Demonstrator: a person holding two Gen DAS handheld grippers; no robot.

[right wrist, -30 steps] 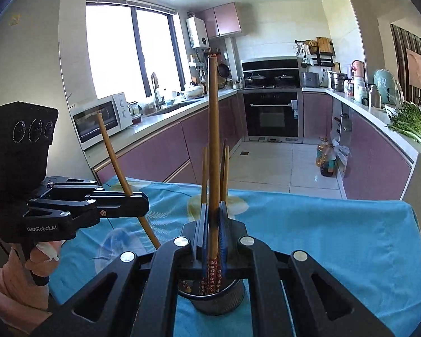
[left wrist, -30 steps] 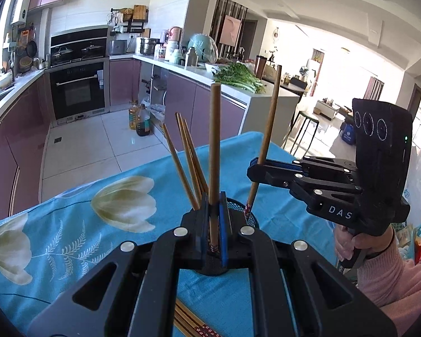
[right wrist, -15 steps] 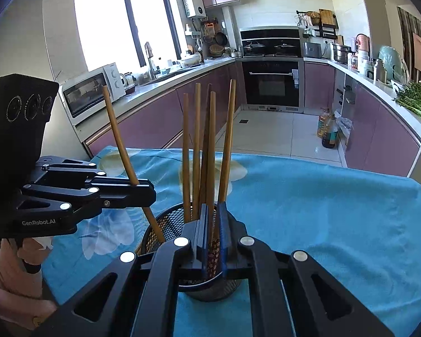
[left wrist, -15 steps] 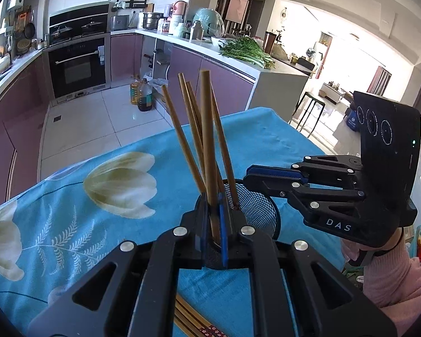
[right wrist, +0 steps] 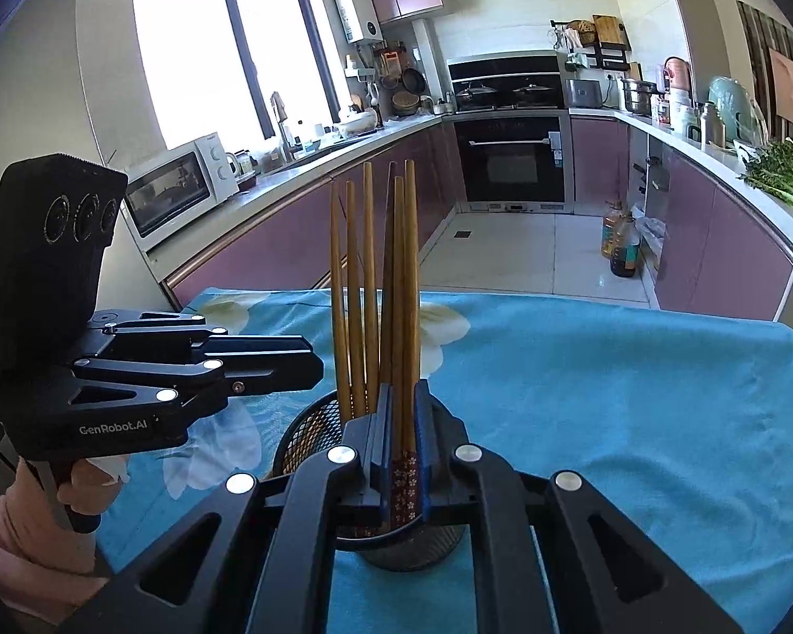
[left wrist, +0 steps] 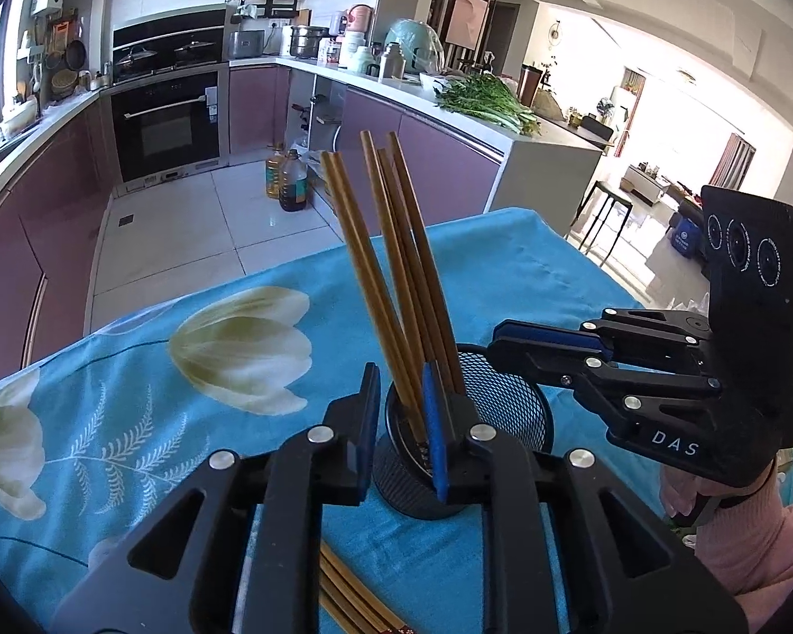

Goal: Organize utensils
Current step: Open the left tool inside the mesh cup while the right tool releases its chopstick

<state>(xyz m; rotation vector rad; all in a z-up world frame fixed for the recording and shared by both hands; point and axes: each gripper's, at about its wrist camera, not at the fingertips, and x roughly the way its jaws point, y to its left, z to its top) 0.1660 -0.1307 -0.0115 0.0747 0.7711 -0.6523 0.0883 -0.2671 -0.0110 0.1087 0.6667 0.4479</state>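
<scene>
Left wrist view: the left gripper (left wrist: 400, 425) hangs over the black mesh cup (left wrist: 502, 401) on the blue cloth (left wrist: 132, 396). Its jaws are opening; the chopsticks (left wrist: 391, 264) lean in the cup between them, at the right pad, unpinched. More chopsticks (left wrist: 349, 602) lie on the cloth below. The right gripper (left wrist: 507, 341) sits at the cup's far rim.

Right wrist view: the right gripper (right wrist: 400, 454) has its jaws nearly together, pinching a chopstick (right wrist: 409, 317) that stands in the cup (right wrist: 312, 433). The left gripper (right wrist: 312, 367) sits left of the sticks.
</scene>
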